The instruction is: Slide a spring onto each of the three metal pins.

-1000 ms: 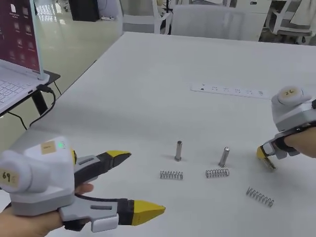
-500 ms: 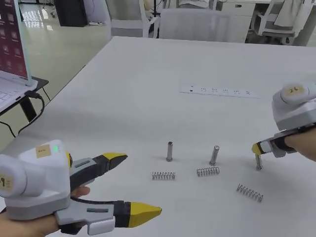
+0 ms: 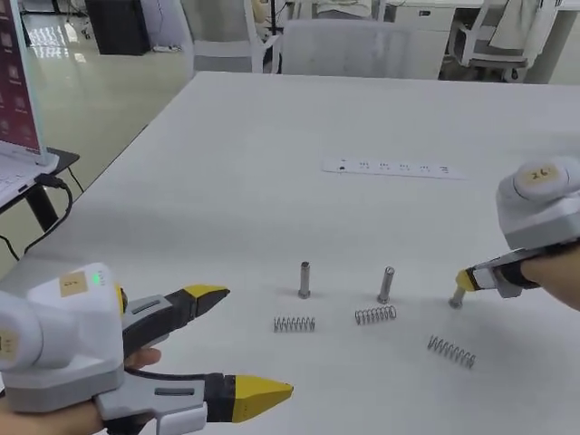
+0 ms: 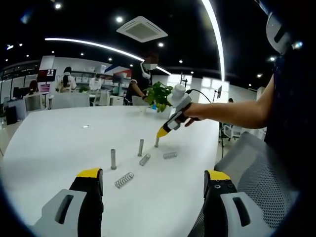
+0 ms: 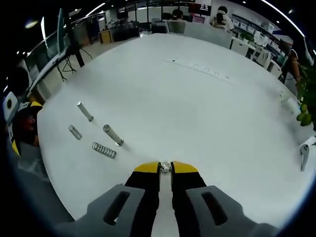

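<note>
Two metal pins (image 3: 304,279) (image 3: 387,284) stand upright on the white table (image 3: 272,181). A third pin (image 3: 456,297) stands further right, and my right gripper (image 3: 467,281) is shut on its top; the pin's head (image 5: 165,167) shows between the shut tips (image 5: 165,168). Three springs (image 3: 294,323) (image 3: 375,314) (image 3: 450,351) lie flat in front of the pins. My left gripper (image 3: 240,344) is held open at the near left, apart from everything. From the left gripper (image 4: 153,175), the pins (image 4: 113,159) (image 4: 140,147) and springs (image 4: 124,179) (image 4: 144,159) lie ahead.
A white power strip (image 3: 390,168) lies behind the pins. A laptop (image 3: 14,136) stands on a side stand off the table's left edge. Chairs (image 3: 353,45) line the far edge. People stand in the room behind (image 4: 143,84).
The right gripper's tips have risen from the table, and the third pin now shows upright below them. The head camera has shifted. The left gripper stays open.
</note>
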`<state>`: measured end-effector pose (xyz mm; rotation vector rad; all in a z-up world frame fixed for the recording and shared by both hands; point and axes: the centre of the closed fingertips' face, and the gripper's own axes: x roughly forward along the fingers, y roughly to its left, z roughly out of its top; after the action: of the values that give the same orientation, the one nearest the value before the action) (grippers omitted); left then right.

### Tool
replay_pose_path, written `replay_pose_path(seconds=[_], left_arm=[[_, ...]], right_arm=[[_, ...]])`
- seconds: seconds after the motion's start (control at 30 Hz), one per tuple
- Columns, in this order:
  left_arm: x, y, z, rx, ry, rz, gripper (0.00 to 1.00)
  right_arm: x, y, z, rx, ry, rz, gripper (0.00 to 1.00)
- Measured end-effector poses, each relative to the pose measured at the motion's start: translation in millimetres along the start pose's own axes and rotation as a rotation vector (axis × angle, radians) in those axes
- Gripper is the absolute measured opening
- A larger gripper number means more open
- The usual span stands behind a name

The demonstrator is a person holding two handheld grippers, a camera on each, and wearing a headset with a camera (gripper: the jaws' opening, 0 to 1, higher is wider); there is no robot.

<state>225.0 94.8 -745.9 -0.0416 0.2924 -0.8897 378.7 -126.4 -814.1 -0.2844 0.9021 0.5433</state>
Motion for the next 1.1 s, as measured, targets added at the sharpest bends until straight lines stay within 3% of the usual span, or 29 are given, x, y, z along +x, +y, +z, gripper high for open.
replay_pose_path(seconds=[0.3, 1.1], left_arm=[[-0.1, 0.4, -0.2, -0.001, -0.004, -0.002, 0.81], [0.1, -0.2, 0.1, 0.001, 0.002, -0.006, 0.81]], right_arm=[[-0.4, 0.4, -1.4, -0.001, 0.016, 0.001, 0.06], [-1.5, 0.6, -0.7, -0.063, -0.001, 0.013, 0.10]])
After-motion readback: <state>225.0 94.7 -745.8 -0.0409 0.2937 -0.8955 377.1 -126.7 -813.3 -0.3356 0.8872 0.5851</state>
